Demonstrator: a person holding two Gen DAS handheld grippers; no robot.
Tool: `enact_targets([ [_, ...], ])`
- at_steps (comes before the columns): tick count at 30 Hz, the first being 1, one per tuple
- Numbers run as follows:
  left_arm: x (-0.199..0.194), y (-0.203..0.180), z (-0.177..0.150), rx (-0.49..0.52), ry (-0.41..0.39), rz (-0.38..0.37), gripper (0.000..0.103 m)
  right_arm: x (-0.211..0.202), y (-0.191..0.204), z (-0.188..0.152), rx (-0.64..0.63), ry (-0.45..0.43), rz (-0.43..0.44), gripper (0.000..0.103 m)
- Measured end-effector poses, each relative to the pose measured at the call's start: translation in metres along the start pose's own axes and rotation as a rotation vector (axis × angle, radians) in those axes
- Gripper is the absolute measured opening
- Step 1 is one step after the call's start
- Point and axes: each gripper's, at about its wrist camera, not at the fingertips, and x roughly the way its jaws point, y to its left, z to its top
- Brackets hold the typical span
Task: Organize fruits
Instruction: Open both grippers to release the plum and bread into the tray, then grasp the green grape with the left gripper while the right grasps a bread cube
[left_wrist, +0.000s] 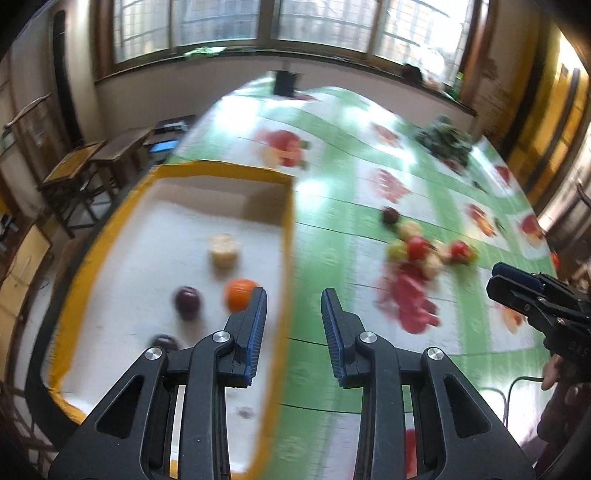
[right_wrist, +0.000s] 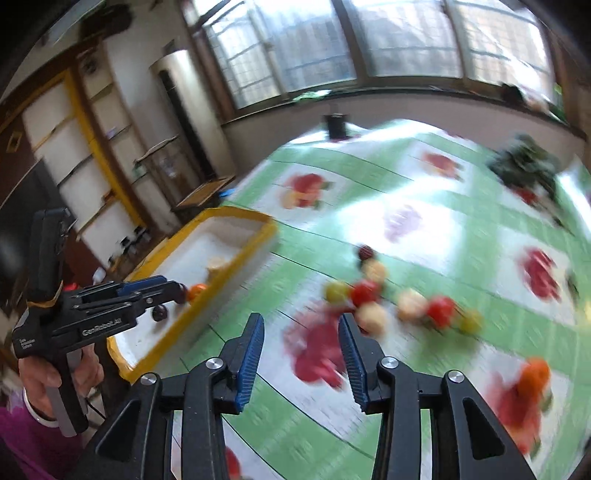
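Note:
A white box with a yellow rim (left_wrist: 288, 206) sits on the left of the table. It holds an orange (left_wrist: 240, 293), two dark plums (left_wrist: 187, 302) and a pale fruit (left_wrist: 223, 251). My left gripper (left_wrist: 293, 325) hovers over the box's right wall, open and empty. A blurred heap of red, yellow and pale fruits (left_wrist: 424, 251) lies on the cloth to the right. My right gripper (right_wrist: 301, 332) is open and empty, just short of that fruit heap (right_wrist: 376, 295). The box (right_wrist: 236, 254) and the left gripper (right_wrist: 173, 288) show at its left. The right gripper (left_wrist: 498, 280) shows at the left view's right edge.
The green and white tablecloth (right_wrist: 424, 229) bears printed fruit pictures. A dark green bunch (right_wrist: 524, 166) lies at the far right, and a black cup-like thing (right_wrist: 336, 125) stands at the far edge. A lone orange fruit (right_wrist: 535, 373) is near right. Wooden desks (left_wrist: 92, 158) stand left of the table.

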Motion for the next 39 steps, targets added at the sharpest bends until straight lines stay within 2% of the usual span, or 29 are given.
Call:
enact_targets([
  [4,0.011,-0.030,-0.004,0.042,0.035,-0.043,0.030,-0.021,-0.028,-0.023,0.068,0.012,-0.030,0.043],
  [8,0.024,-0.051,-0.002,0.069,0.064,-0.075,0.030,-0.032,-0.042,-0.043,0.071,0.056,-0.082,0.046],
  [12,0.042,-0.069,0.002,0.101,0.098,-0.100,0.030,-0.040,-0.053,-0.055,0.090,0.049,-0.083,0.046],
  [16,0.067,-0.081,0.013,0.150,0.126,-0.088,0.030,-0.036,-0.055,-0.056,0.080,0.077,-0.111,0.046],
  [23,0.101,-0.099,0.031,0.279,0.188,-0.127,0.030,-0.017,-0.049,-0.053,0.025,0.110,-0.071,0.046],
  [26,0.114,-0.105,0.039,0.324,0.201,-0.120,0.030,-0.009,-0.048,-0.050,0.012,0.122,-0.052,0.046],
  [30,0.130,-0.105,0.046,0.338,0.213,-0.095,0.030,0.000,-0.050,-0.045,0.010,0.128,-0.039,0.046],
  [35,0.134,-0.099,0.050,0.309,0.200,-0.130,0.030,0.008,-0.052,-0.038,0.003,0.134,-0.030,0.046],
  [39,0.134,-0.099,0.053,0.306,0.195,-0.123,0.030,0.018,-0.050,-0.034,-0.005,0.152,-0.027,0.046],
])
